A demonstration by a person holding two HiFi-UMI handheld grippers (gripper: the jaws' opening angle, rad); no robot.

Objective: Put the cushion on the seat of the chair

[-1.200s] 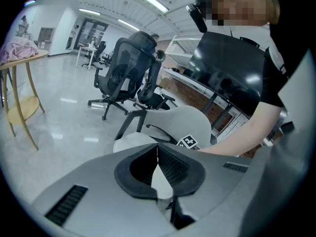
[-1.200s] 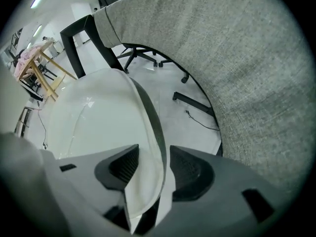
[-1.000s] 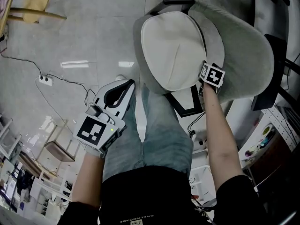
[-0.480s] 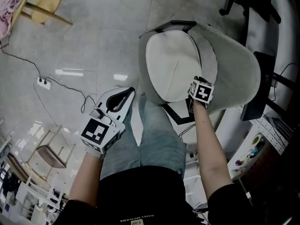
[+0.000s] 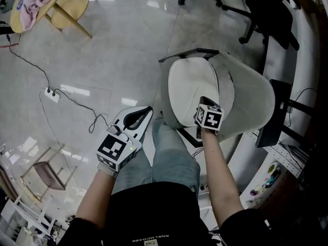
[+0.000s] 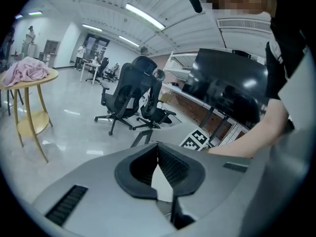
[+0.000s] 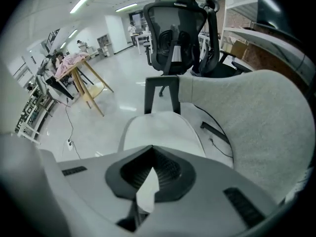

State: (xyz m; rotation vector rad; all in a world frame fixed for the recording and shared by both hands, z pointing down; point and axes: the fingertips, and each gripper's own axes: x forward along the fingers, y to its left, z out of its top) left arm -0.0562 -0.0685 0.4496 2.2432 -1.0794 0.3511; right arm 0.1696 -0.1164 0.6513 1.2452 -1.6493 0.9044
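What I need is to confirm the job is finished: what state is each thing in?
Cushion: lying flat on the chair seat.
Chair: upright, seat covered by the cushion.
Left gripper: shut, empty, away from the chair.
Right gripper: shut, empty, at the cushion's near edge.

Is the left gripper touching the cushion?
No, the left gripper hangs over the person's leg, apart from the cushion on the chair.
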